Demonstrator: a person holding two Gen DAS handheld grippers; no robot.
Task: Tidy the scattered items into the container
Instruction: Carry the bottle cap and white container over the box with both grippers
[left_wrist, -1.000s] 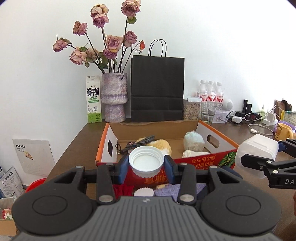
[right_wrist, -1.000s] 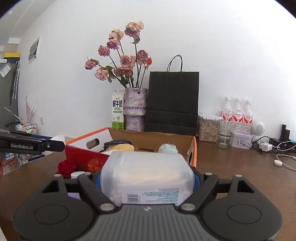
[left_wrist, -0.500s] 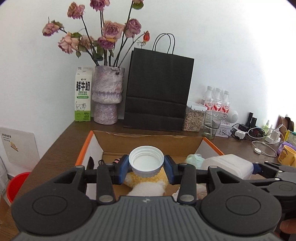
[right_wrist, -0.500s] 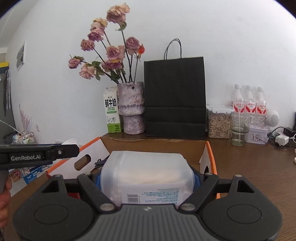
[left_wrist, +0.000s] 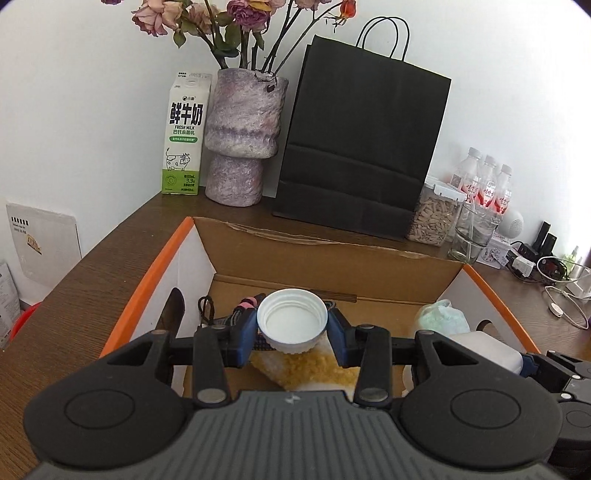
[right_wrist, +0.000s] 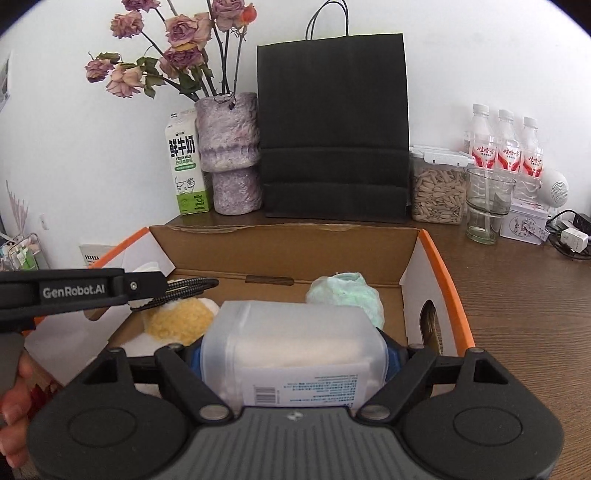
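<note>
Holding: you've got both loads over the cardboard box (left_wrist: 332, 258) at once, nothing let go yet.
L gripper (left_wrist: 291, 328): clamped on the white screw cap (left_wrist: 291, 326), pads pinching its ribbed rim from both sides, open face toward the cam. Rim grip makes sense, cap's too shallow to take any other way.
R gripper (right_wrist: 293, 354): clamped on the translucent plastic tub (right_wrist: 293, 347), jaws spread wide because the tub fills the gap; barcode label faces the cam. Held across its width so it stays level.
Where cap is: above the box interior, over the yellow-white plush (left_wrist: 314, 365) and braided cable (left_wrist: 236, 317).
Where tub is: above the box's near-right part, just short of the pale green bundle (right_wrist: 345, 295).
Box contents: plush, cable, green bundle already inside; floor between them partly bare.
Why angled down: both tools tilt toward the box floor, prob. for a short drop.
Next, my guess: lower a bit, then release; watch the cap doesn't roll.
Background: milk carton (left_wrist: 183, 136), vase (left_wrist: 245, 136), black paper bag (left_wrist: 364, 144), not part of the job.
</note>
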